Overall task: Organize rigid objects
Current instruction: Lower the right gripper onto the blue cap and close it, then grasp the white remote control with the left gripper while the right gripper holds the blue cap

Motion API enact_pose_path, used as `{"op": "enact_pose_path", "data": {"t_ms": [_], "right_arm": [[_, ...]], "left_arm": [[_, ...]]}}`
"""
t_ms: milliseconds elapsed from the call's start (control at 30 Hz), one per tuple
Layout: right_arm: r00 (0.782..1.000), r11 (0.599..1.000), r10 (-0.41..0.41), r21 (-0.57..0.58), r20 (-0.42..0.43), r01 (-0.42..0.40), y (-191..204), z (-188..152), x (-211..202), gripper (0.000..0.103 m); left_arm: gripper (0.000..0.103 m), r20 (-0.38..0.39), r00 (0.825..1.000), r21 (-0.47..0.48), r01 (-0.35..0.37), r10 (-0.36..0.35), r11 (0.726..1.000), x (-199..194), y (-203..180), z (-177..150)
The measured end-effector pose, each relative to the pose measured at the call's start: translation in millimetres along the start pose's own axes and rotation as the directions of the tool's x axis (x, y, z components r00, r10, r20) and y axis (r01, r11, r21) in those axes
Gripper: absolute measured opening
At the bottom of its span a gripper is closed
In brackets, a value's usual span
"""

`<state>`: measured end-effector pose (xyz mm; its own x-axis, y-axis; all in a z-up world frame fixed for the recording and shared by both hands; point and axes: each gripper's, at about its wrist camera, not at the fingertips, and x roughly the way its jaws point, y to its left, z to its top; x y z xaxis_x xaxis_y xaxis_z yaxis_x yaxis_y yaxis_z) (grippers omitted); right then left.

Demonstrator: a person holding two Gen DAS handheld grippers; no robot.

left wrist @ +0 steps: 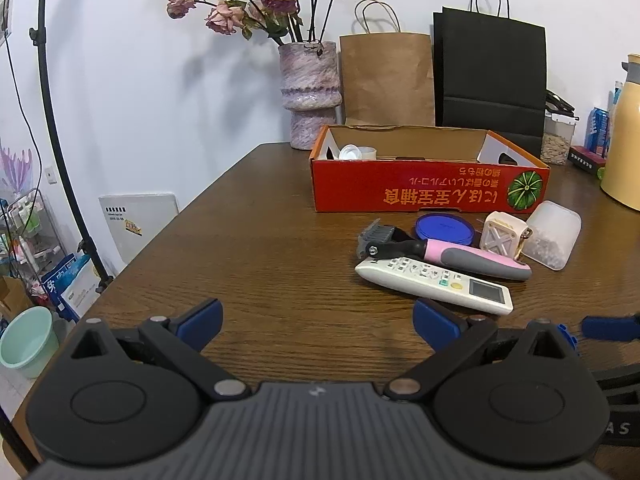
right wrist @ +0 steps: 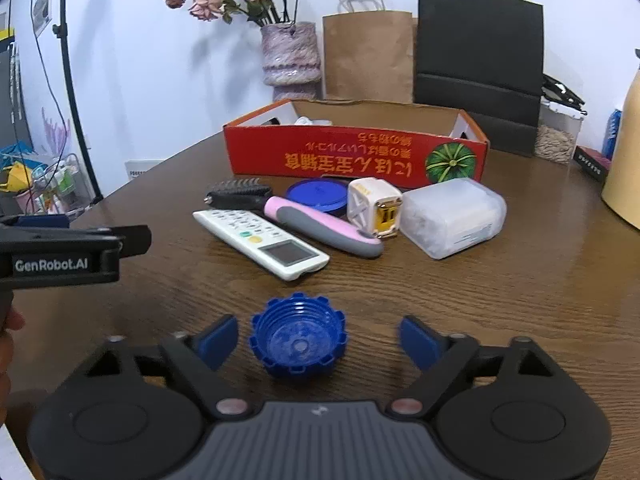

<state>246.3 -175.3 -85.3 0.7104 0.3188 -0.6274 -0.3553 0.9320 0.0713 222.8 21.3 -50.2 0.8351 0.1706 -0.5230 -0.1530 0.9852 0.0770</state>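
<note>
A red cardboard box (left wrist: 424, 188) (right wrist: 352, 156) stands open at the back of the wooden table, with a white roll (left wrist: 358, 153) inside. In front of it lie a white remote (left wrist: 434, 285) (right wrist: 260, 242), a pink-handled pet comb (left wrist: 448, 254) (right wrist: 316, 222), a blue round lid (left wrist: 444, 229) (right wrist: 318, 194), a cream cube charger (left wrist: 502, 236) (right wrist: 374, 206) and a clear plastic container (left wrist: 552, 234) (right wrist: 452, 218). A blue toothed bottle cap (right wrist: 298, 336) sits upside down between the open jaws of my right gripper (right wrist: 318, 342), untouched. My left gripper (left wrist: 318, 326) is open and empty, left of the pile.
A vase of dried roses (left wrist: 310, 94), a brown paper bag (left wrist: 386, 78) and a black paper bag (left wrist: 490, 76) stand behind the box. A yellow jug (left wrist: 622, 140) stands at the right. A black lamp pole (left wrist: 56, 132) rises off the table's left edge.
</note>
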Motion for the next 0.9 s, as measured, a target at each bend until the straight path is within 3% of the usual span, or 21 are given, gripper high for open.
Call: {"op": "enact_pose_path", "data": {"t_ms": [33, 100, 467, 900], "right_arm": [[1.000, 1.000, 0.010, 0.000, -0.006, -0.010, 0, 0, 1, 0.056], [1.000, 1.000, 0.017, 0.004, -0.011, -0.017, -1, -1, 3, 0.052], [0.998, 1.000, -0.021, 0.024, 0.066, 0.019, -24, 9, -9, 0.052], [0.989, 0.997, -0.075, 0.040, 0.125, 0.071, -65, 25, -11, 0.052]], "left_arm": [[0.103, 0.001, 1.000, -0.001, 0.001, -0.001, 1.000, 0, 0, 0], [0.103, 0.001, 1.000, -0.001, 0.001, -0.001, 1.000, 0, 0, 0], [0.103, -0.017, 1.000, -0.003, -0.001, 0.001, 1.000, 7, -13, 6], [0.103, -0.043, 0.999, 0.016, -0.018, 0.018, 1.000, 27, -65, 15]]}}
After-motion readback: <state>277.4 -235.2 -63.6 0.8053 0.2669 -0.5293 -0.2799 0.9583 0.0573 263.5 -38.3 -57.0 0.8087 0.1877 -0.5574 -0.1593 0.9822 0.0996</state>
